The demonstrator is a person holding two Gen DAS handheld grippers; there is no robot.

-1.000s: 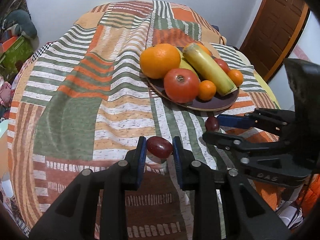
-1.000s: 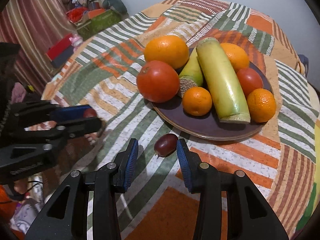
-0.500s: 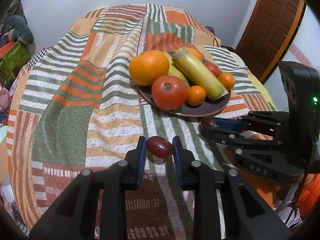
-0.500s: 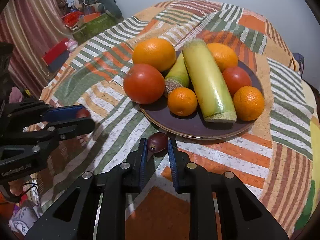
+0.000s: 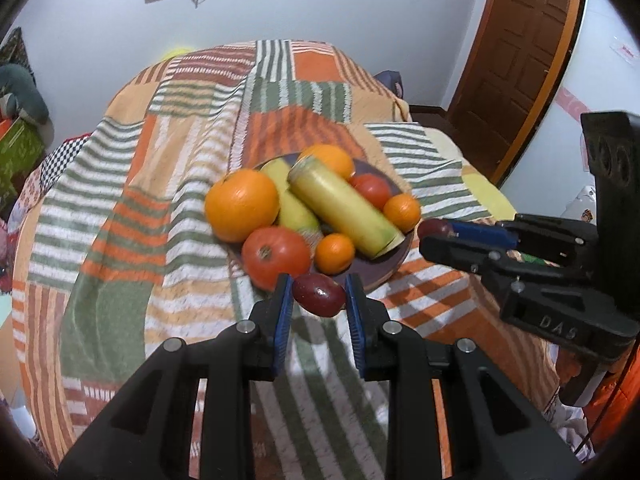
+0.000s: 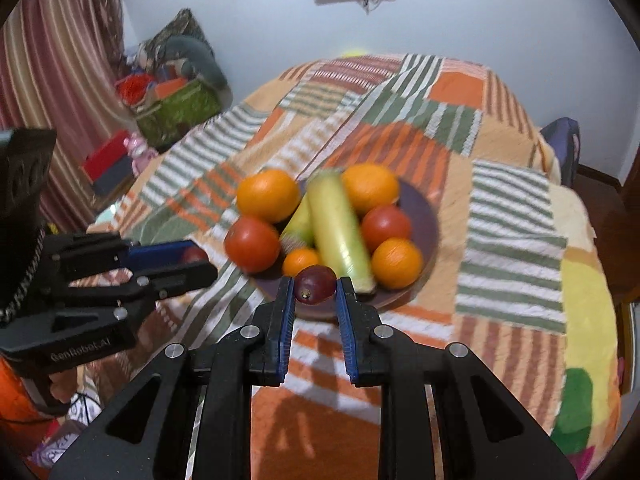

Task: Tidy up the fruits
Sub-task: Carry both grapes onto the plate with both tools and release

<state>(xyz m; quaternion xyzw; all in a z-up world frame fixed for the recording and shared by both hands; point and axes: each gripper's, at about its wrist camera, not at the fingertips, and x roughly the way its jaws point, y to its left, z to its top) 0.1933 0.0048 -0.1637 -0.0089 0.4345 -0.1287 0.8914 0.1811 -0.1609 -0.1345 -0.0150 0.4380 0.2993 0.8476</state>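
Above bedspread, grape between tongs.

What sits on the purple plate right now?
On the plate: two large oranges, two tomatoes, two small oranges, a long yellow-green stalk and a shorter one partly hidden beneath it. Plate's center is covered.

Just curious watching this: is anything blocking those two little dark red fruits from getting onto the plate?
Mostly crowding: the plate is nearly full, and a tomato and small orange line its near edge.
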